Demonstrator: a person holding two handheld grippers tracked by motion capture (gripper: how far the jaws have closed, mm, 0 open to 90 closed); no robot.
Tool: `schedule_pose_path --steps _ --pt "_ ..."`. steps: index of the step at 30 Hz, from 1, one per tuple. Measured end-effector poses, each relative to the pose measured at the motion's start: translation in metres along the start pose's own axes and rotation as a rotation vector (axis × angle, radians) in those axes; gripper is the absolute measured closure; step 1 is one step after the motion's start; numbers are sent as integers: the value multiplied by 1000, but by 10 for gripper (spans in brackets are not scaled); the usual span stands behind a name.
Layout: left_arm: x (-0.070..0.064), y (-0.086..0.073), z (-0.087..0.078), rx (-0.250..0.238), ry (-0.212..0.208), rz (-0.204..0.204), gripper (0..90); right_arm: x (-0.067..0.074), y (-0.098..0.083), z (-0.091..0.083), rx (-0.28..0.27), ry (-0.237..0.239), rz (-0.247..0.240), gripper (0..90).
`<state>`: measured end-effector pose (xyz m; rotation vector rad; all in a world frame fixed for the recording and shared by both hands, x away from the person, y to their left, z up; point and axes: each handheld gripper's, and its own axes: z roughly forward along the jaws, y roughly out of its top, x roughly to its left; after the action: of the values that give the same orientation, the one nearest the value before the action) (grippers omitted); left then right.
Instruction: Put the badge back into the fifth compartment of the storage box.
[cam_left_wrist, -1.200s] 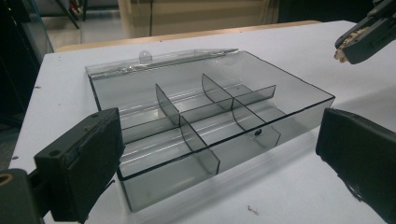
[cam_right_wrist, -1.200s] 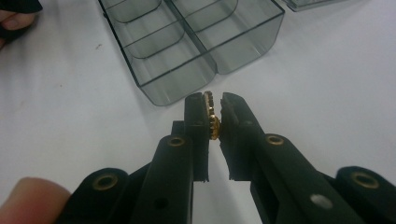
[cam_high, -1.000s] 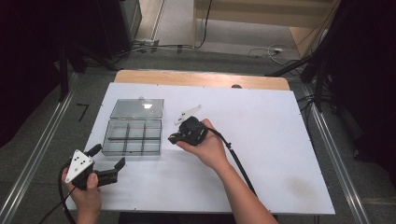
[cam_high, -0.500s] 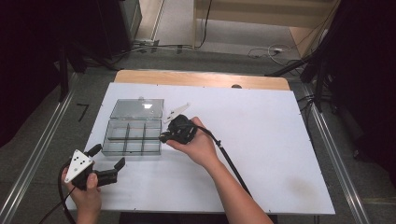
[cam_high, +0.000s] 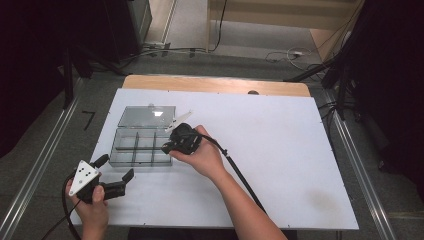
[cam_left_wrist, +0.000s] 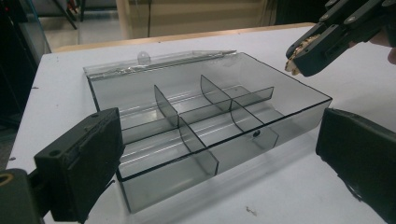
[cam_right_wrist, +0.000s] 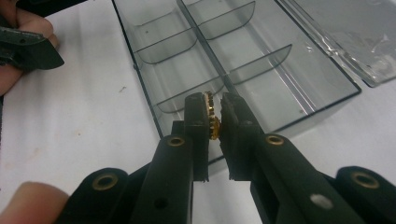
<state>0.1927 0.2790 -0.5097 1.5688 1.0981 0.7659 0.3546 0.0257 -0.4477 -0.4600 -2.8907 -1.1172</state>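
- The right gripper (cam_right_wrist: 215, 116) pinches a small gold toothed wheel (cam_right_wrist: 212, 116) at frame centre, above the near edge of the clear divided box (cam_right_wrist: 243, 51).
- Lower left in the high view, the left gripper (cam_high: 114, 172) stands spread, holding nothing.

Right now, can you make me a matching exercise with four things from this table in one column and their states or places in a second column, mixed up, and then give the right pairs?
Things
1. left claw
2. right claw
3. box
4. lid

States or places
A. lies open and flat behind the box
B. shut on a small gold toothed disc
C. open, holding nothing, near the front edge of the table
D. clear, split into compartments, nothing inside

Pairs: 1-C, 2-B, 3-D, 4-A
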Motion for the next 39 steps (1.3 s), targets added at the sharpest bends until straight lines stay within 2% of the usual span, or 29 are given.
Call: schedule_pose_path --steps 7,10,16,21,32,33,36,39 --pt "0 0 0 0 -1 0 11 6 7 11 11 13 -6 794" --pt "0 0 0 -1 -1 -2 11 7 9 16 6 20 -23 794" --pt "0 0 0 -1 -2 -3 11 13 14 25 20 24 -10 794" --pt "1 0 -1 -3 -2 -6 11 18 18 35 21 35 -21 794" --pt "1 0 -1 -4 -4 -5 11 22 22 52 13 15 -15 793" --pt "1 0 -1 -6 -5 -5 11 23 22 54 8 18 -2 776" --pt "1 0 -1 -6 -7 -6 11 21 21 54 -10 27 41 578" --pt "1 0 -1 -4 -6 -6 11 21 19 49 -19 -6 48 485"
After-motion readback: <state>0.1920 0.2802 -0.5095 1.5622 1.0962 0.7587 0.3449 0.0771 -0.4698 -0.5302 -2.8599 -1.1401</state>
